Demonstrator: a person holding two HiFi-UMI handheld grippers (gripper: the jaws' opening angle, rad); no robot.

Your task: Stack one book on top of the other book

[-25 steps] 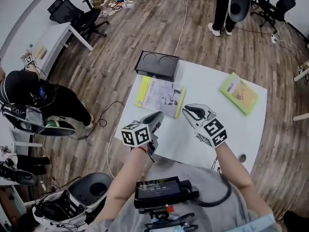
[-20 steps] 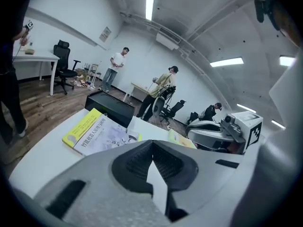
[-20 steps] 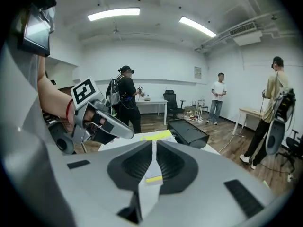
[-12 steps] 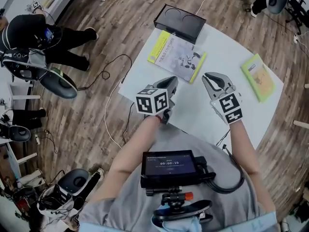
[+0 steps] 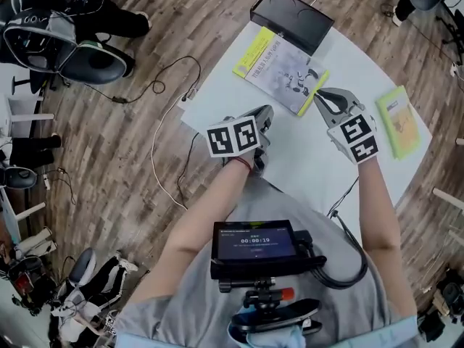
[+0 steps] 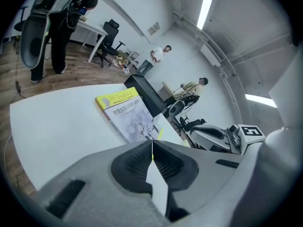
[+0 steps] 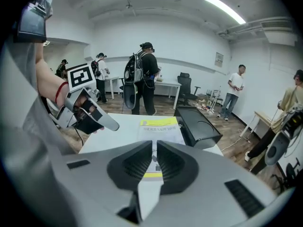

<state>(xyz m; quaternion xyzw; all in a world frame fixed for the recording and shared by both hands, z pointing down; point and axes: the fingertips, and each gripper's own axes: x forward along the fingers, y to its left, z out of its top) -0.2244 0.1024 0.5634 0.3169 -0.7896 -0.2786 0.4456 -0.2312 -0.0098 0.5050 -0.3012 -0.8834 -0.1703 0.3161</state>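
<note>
Left gripper [image 5: 265,113]: over the near-left part of the white tabletop [image 5: 304,162]. Its jaws are pressed together with nothing between them, and it points toward 1 o'clock.

Large book [image 5: 281,71]: a flat grey-and-white paperback with a yellow band along one edge. It lies on the table at 1 o'clock from the left gripper, close by but not touched.

Black box [image 5: 292,20]: a low rectangular black case at 12 o'clock from the large book, just beside its far edge.

Right gripper [image 5: 321,93]: its tips are at the large book's 4 o'clock corner, just beside the yellow-edged side; I cannot tell whether they touch it. Its jaws are drawn in to a thin slit and hold nothing.

Small book [image 5: 401,122]: a lime-green paperback with a yellowish cover. It lies flat at 4 o'clock from the right gripper, well apart from the large book and close to the table's right rim.

Step in hand: by my reading this is the approach before the first grasp, as neither book is lifted yet.

Doing it well: the jaws must be opened before either can grip. A flat book offers only its edge, so slide one jaw under an edge and bring the other down on the cover. Carrying the small book onto the large one looks the steadier stack. Hold it level and set it down square and centred.
</note>
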